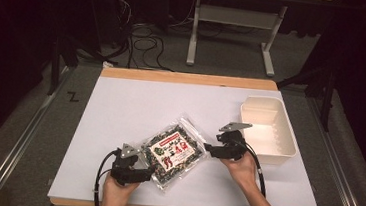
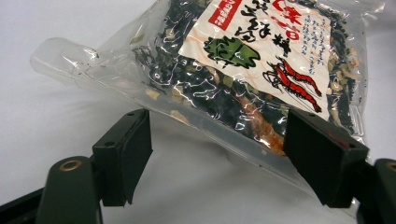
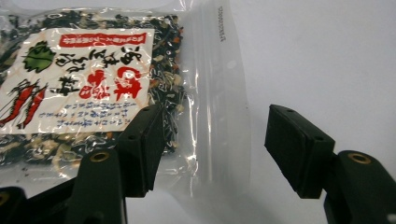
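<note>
On the table [image 1: 120, 107] there is one bag [image 1: 174, 150] of dried food and one white bin [image 1: 268, 130]. Two grippers are present, one left gripper [image 1: 145, 174] and one right gripper [image 1: 208, 148], each with two black jaws. Two hands hold them.

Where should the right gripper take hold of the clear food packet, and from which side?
On the clear sealed strip of the packet, its flat, empty edge nearest the right gripper. That strip is thin film with no contents, so the fingers can probably close across it. Come in low from the packet's right, the tub side, where that edge points; both grippers are open.
</note>
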Motion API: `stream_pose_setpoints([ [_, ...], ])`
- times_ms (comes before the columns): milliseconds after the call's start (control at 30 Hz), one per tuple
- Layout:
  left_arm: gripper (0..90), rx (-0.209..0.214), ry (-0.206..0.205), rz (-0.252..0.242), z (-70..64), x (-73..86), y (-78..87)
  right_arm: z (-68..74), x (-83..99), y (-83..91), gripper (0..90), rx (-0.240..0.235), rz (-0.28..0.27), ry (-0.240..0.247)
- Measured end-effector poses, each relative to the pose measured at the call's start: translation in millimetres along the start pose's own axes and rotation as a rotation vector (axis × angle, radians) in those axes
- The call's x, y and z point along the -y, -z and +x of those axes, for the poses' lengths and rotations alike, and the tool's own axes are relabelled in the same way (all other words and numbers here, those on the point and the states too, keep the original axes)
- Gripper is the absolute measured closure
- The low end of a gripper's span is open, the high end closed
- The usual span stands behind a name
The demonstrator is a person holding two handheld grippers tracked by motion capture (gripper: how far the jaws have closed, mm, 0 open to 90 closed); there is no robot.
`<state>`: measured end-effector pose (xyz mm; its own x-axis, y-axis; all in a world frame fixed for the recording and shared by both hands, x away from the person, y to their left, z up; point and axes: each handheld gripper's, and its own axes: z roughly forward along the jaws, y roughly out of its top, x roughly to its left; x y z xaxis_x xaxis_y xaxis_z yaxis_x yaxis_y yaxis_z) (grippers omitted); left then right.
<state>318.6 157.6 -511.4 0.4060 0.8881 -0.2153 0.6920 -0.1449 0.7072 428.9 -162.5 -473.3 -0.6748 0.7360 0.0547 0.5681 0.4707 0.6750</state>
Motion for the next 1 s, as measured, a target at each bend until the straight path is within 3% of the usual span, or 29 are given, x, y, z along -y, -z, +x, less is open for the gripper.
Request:
stream_pose_setpoints([
  [267,26.8,0.003,-0.021,0.001,-1.0,-0.4,0.1,-9.4,-3.5,-21.5,35.5,-0.001,0.063,-0.063],
  [400,27.1,0.004,-0.028,-0.001,-1.2,-0.3,0.3,-13.7,-2.9,-29.5,41.4,-0.051,0.076,-0.117],
  [500,27.2,0.005,-0.035,-0.002,-1.3,-0.7,-0.2,-13.1,-1.6,-35.9,46.5,-0.084,0.103,-0.123],
  [700,28.3,0.008,-0.038,-0.008,-1.7,-0.4,-0.7,-16.0,-0.4,-37.8,58.2,-0.158,0.099,-0.152],
  [800,28.3,0.011,-0.037,-0.004,-1.6,-1.0,-1.3,-13.8,-1.4,-36.7,58.5,-0.181,0.101,-0.160],
  [1000,28.1,0.011,-0.036,-0.003,-1.8,-1.0,-1.7,-13.0,-0.3,-36.1,63.4,-0.183,0.075,-0.160],
])
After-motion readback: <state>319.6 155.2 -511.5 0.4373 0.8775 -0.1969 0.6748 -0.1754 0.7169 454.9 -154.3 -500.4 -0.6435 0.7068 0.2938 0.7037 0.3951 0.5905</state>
